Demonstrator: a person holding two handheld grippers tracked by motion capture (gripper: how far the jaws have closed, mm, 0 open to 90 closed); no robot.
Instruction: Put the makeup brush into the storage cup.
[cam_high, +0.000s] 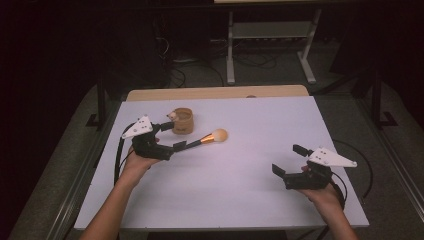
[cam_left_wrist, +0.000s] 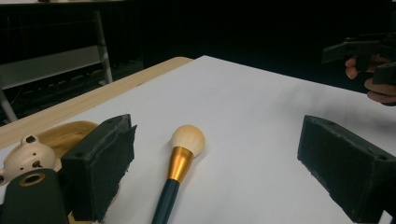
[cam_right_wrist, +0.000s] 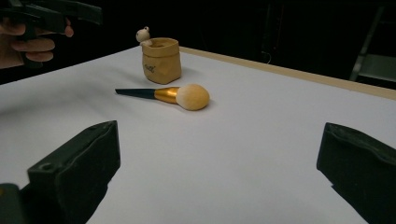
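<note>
Foam-padded left tool (cam_left_wrist: 212, 158) straddles fluffy round-headed brush (cam_left_wrist: 180, 161).

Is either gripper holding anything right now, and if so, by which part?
Nothing is held. The left gripper stands open around the brush lying on the table, jaws clear of it. The right gripper is open and empty.

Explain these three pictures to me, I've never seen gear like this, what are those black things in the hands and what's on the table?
A person holds two hand-held black grippers. The high view looks down on the white table; the other two pictures come from cameras riding on each gripper.

The left gripper hangs open over the dark handle of a makeup brush with a gold collar and cream bristles, not gripping it. Beside it stands a tan crumpled-looking cup with a small bear figure. The right gripper is open, holding nothing.
</note>
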